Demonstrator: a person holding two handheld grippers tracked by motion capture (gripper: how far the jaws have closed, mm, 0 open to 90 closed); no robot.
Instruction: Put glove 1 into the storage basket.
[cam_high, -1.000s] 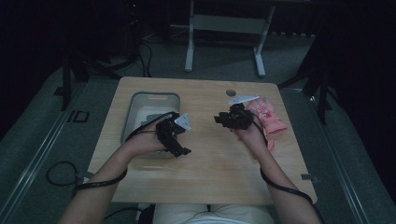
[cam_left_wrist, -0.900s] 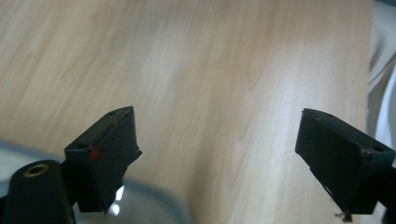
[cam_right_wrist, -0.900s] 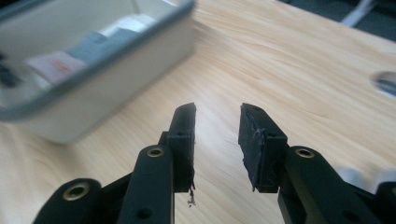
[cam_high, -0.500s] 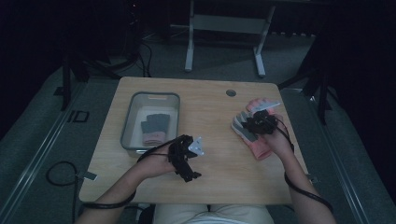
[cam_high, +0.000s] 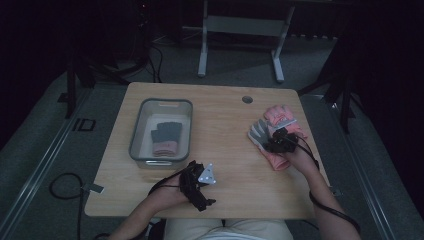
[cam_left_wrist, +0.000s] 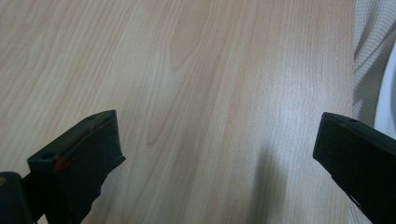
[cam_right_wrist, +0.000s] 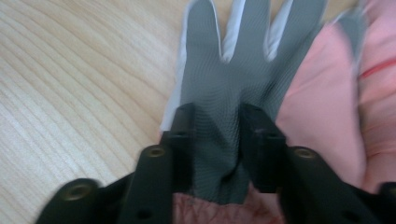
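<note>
We see our right gripper (cam_high: 278, 143) near the bench's (cam_high: 230, 130) right edge, its jaws clamped on a grey glove (cam_high: 259, 131). In the right gripper view the two black jaws pinch a fold of that grey glove (cam_right_wrist: 233, 70) between them, and they have just been closing further on it. The glove's fingers spread away from the jaws, partly over the bare wood and partly over a pink glove (cam_right_wrist: 317, 121). From the high view, the pink glove (cam_high: 282, 116) lies under and beside the grey one, close to the right edge, its fingers toward the far right corner.

Our left gripper (cam_high: 200, 187) hangs over the near edge of the bench, left of the middle. Its jaws stand wide apart with nothing between them, having just been opening; the left gripper view shows plain wood grain (cam_left_wrist: 205, 93) below them and pale cloth at the right border.

A clear bin (cam_high: 140, 127) sits toward the left side of the bench, and a dark glove with a pink cuff (cam_high: 166, 137) lies flat inside it.
</note>
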